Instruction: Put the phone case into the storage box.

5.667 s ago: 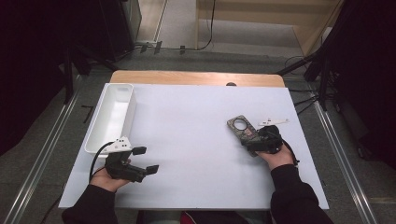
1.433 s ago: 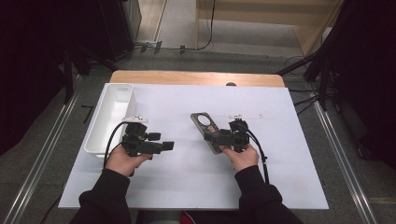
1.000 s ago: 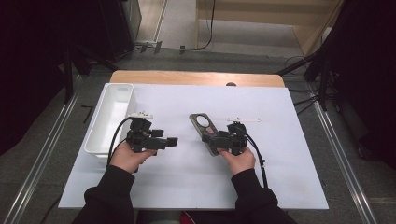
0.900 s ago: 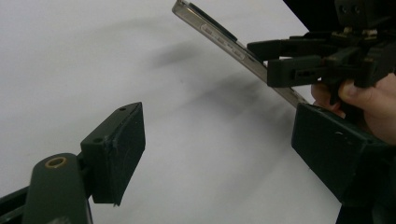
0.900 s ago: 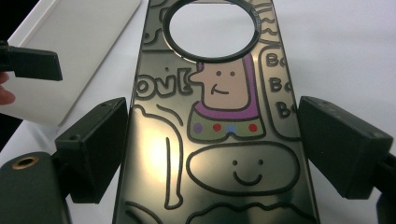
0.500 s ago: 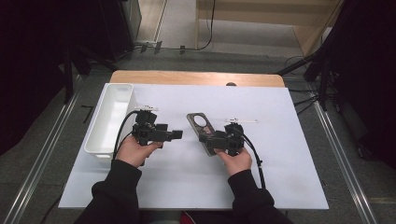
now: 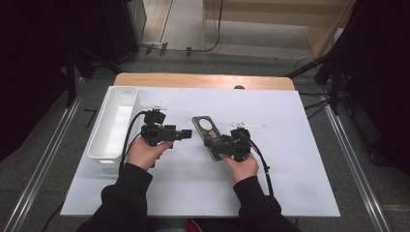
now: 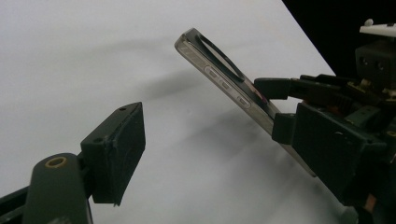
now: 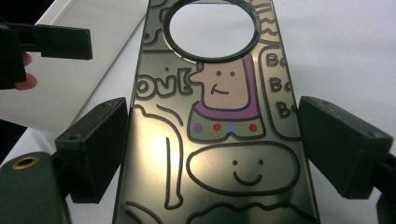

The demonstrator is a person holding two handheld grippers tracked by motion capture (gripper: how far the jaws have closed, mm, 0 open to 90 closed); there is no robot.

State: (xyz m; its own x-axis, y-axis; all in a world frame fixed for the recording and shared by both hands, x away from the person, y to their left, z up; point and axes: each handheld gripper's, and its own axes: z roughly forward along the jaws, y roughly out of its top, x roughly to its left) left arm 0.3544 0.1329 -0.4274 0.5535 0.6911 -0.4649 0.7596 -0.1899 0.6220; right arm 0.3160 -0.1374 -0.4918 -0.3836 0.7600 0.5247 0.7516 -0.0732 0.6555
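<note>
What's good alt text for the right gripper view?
A glossy phone case with cartoon doodles and a round camera hole lies between the right tool's two black pads. Upper left, the left tool's jaw hovers before a white bin.

The phone case (image 9: 219,116) runs off the right gripper view's top and bottom edges. In the left gripper view, the right gripper (image 8: 299,107) hides its lower end.

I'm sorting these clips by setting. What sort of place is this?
Probably a lab or studio set up for recording: a table with a plain white cover, dark curtains at the sides, cables on the floor and metal floor rails.
</note>
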